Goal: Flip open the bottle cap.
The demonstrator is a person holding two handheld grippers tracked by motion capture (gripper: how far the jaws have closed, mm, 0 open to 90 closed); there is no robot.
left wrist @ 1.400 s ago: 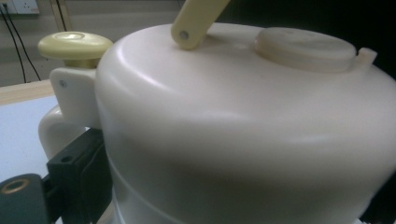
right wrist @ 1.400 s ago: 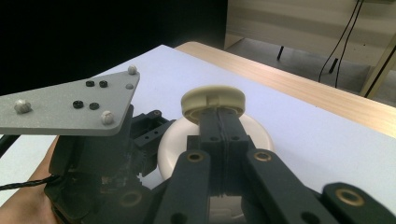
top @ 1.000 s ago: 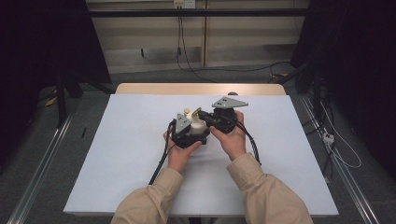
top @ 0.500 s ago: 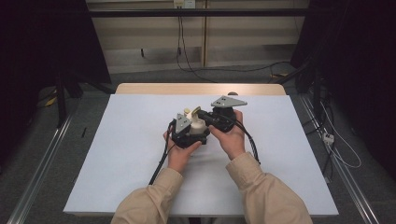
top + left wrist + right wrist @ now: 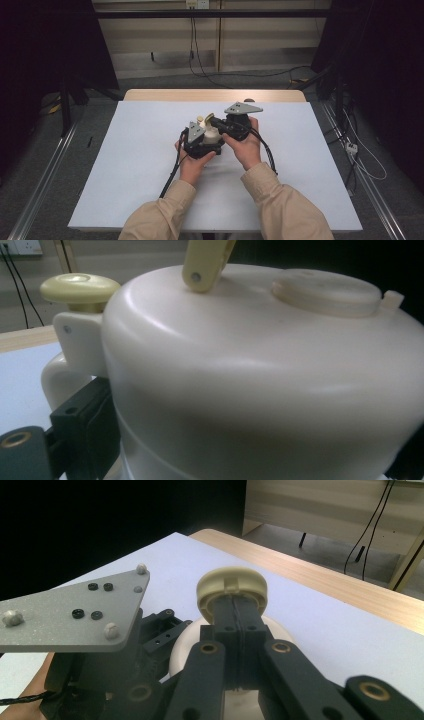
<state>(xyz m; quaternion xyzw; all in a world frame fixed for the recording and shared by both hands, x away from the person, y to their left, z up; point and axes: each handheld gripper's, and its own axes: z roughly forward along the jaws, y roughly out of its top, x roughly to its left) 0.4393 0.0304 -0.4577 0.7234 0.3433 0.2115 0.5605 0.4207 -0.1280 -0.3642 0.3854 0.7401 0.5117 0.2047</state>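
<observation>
Dim room, cables on the far floor, pale blue counter [image 5: 125,165] at centre. Mid-counter, a cream plastic kettle-shaped pot [image 5: 212,134], clamped round its body by the left gripper [image 5: 200,142]. Just right of it, the right gripper [image 5: 235,611], pinched shut at the yellowish round knob [image 5: 232,586] on top. No obstacles close by.

I see a cream-white pot [image 5: 260,390] with a pale yellow knob [image 5: 80,289] at the upper left of the left gripper view and a pale yellow handle [image 5: 206,262] at top centre. My grippers are black, the left gripper [image 5: 202,142] and right gripper [image 5: 220,125] each topped by a speckled grey plate [image 5: 70,612]. The table [image 5: 125,165] is plain white with a light wood far edge. Both sleeves [image 5: 280,205] are tan.
</observation>
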